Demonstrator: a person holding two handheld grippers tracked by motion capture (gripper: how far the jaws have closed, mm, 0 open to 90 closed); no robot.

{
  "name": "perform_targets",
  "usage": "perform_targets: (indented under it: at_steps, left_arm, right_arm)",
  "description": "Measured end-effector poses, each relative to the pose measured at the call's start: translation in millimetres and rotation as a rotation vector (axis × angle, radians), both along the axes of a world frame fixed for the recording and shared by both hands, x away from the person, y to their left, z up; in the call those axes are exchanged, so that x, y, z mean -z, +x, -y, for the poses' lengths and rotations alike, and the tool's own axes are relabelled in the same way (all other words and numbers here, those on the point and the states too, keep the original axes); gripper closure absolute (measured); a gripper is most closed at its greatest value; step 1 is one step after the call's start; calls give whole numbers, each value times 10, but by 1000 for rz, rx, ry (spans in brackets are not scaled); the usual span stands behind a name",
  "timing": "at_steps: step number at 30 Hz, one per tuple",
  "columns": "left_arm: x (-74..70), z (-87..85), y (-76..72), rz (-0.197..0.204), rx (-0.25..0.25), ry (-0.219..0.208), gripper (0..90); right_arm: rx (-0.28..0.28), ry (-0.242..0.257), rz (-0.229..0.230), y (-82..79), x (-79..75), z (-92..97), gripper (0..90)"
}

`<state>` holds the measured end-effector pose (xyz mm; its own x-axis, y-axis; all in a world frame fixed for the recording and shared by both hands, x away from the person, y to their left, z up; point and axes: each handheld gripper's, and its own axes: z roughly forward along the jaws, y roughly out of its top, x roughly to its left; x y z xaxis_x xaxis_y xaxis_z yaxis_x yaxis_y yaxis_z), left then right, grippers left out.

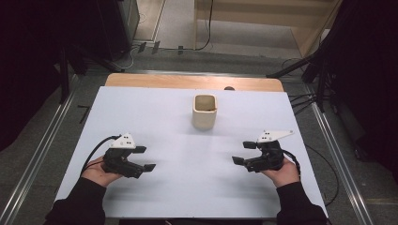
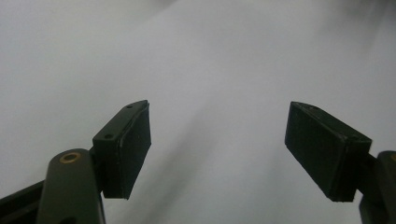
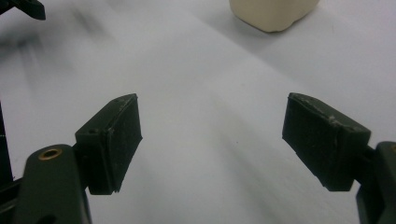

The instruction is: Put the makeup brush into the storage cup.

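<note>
Now we see both sets of jaws spread wide with nothing between them: left gripper (image 1: 144, 158) at lower left, right gripper (image 1: 244, 153) at lower right, both over the white table (image 1: 159, 117). Upper centre stands a cream cup (image 1: 205, 111), well apart from each.

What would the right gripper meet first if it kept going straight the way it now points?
Probably the white table sheet: the right gripper is open, angled down at bare sheet. The cream cup sits off to one side of that line, and the left gripper lies farther across. Depth is unclear.
</note>
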<state>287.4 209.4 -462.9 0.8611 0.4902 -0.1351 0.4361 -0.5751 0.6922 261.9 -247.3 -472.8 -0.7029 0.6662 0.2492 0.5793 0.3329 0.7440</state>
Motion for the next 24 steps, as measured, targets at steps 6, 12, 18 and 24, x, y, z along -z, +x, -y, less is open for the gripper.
perform_targets:
  at_steps: [6, 12, 18, 24]
  left_arm:
    - [1, -19, 13, -1, -2, -2, 232]
    - [2, -36, 28, -3, -8, -5, 232]
    - [2, -36, 25, -3, -7, -6, 232]
    - [0, -35, 23, -1, -8, -5, 232]
  right_arm:
    - [4, -3, 3, -28, -7, -4, 204]
    - [1, 1, 0, -26, -12, -3, 206]
    - [2, -7, -10, -20, 3, -8, 209]
    - [-3, -10, -16, -16, 7, -23, 214]
